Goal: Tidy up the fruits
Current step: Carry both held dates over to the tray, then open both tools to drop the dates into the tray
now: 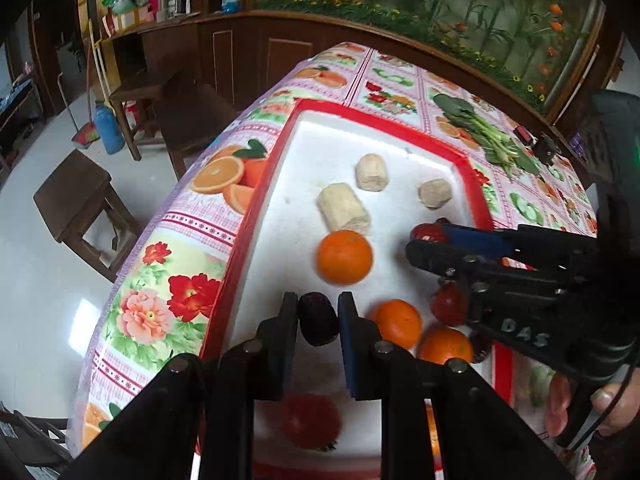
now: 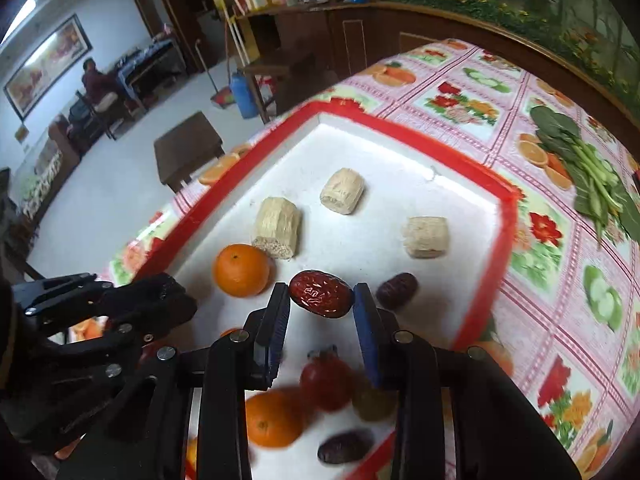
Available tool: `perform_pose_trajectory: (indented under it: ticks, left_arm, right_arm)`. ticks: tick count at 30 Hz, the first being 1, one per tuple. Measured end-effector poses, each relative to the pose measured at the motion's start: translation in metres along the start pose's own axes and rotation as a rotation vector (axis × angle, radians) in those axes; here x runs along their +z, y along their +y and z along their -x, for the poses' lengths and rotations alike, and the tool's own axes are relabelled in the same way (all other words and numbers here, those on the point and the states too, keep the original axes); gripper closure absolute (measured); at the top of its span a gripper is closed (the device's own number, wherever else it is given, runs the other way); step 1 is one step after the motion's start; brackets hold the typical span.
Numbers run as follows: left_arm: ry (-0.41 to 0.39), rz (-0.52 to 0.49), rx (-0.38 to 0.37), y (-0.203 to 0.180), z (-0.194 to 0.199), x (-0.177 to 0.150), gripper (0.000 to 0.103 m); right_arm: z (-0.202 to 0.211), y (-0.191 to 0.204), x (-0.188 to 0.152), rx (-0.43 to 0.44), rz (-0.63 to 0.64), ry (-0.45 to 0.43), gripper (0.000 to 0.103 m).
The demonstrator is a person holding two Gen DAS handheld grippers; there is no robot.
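A white tray with a red rim (image 1: pixel 464 160) (image 2: pixel 508 200) holds the fruit. My left gripper (image 1: pixel 318 320) is shut on a dark date (image 1: pixel 317 324) above the tray's near part. My right gripper (image 2: pixel 320 298) is shut on a red jujube (image 2: pixel 320 294), also seen in the left wrist view (image 1: pixel 428 234). Oranges (image 1: pixel 344 256) (image 2: pixel 241 269) lie on the tray, with two more (image 1: pixel 398 322) (image 1: pixel 444 346) near the front. A strawberry (image 1: pixel 310 420) lies under my left gripper. Another dark date (image 2: pixel 397 290) lies right of the red jujube.
Three pale corn-cob pieces (image 1: pixel 344 208) (image 1: pixel 372 172) (image 1: pixel 434 193) lie mid-tray. Leafy greens (image 2: pixel 588 172) lie on the flowered tablecloth (image 2: pixel 560 280) to the right. Wooden stools (image 1: pixel 84 208) stand on the floor left of the table. A red fruit (image 2: pixel 326 384) and a date (image 2: pixel 344 446) lie near.
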State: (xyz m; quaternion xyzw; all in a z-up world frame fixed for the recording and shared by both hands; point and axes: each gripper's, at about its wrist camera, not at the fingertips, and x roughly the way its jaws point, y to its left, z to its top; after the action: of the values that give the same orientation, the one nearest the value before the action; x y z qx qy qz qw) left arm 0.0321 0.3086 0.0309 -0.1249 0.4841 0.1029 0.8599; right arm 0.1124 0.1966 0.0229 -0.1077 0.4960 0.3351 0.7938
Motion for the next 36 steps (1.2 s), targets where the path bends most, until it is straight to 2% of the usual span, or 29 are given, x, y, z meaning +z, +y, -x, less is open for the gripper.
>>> perform_pose_trajectory:
  ticks: [6, 13, 15, 16, 17, 19, 21, 23, 25, 28, 33, 36]
  left_arm:
    - [0.034, -0.003, -0.012, 0.004, -0.013, -0.001, 0.080]
    - [0.051, 0.021, 0.003, 0.007, -0.017, 0.001, 0.079]
    - [0.056, 0.021, 0.004, 0.007, -0.016, 0.001, 0.078]
    - [0.058, 0.025, 0.006, 0.007, -0.016, 0.001, 0.073]
    - [0.059, 0.029, 0.006, 0.007, -0.015, 0.001, 0.069]
    - [0.047, 0.044, 0.012, 0.006, -0.010, -0.001, 0.054]
    - [0.034, 0.059, 0.017, 0.005, -0.004, -0.003, 0.047]
    - [0.013, 0.072, 0.022, 0.003, 0.006, -0.006, 0.038]
    - [-0.015, 0.082, 0.036, 0.001, 0.015, -0.010, 0.023]
    - [-0.054, 0.098, 0.053, -0.003, 0.032, -0.020, 0.020]
    - [-0.087, 0.121, 0.108, -0.010, 0.054, -0.040, 0.015]
    - [-0.104, 0.133, 0.135, -0.013, 0.066, -0.052, 0.007]
  right_arm:
    - [-0.018, 0.000, 0.001, -0.018, 0.009, 0.038, 0.071]
    - [-0.018, 0.003, 0.000, -0.059, 0.047, 0.046, 0.071]
    - [-0.010, 0.004, -0.002, -0.066, 0.054, 0.033, 0.065]
    - [-0.006, 0.006, -0.003, -0.072, 0.058, 0.022, 0.058]
    - [0.000, 0.007, -0.004, -0.083, 0.065, 0.008, 0.055]
    - [0.011, 0.009, -0.007, -0.086, 0.076, -0.012, 0.053]
    - [0.023, 0.010, -0.011, -0.091, 0.079, -0.027, 0.048]
    - [0.036, 0.008, -0.019, -0.098, 0.068, -0.048, 0.037]
    - [0.050, 0.006, -0.029, -0.109, 0.050, -0.071, 0.032]
    - [0.070, 0.004, -0.044, -0.125, 0.033, -0.095, 0.028]
    - [0.088, 0.009, -0.076, -0.157, 0.047, -0.088, 0.027]
    - [0.093, 0.011, -0.100, -0.166, 0.061, -0.067, 0.027]
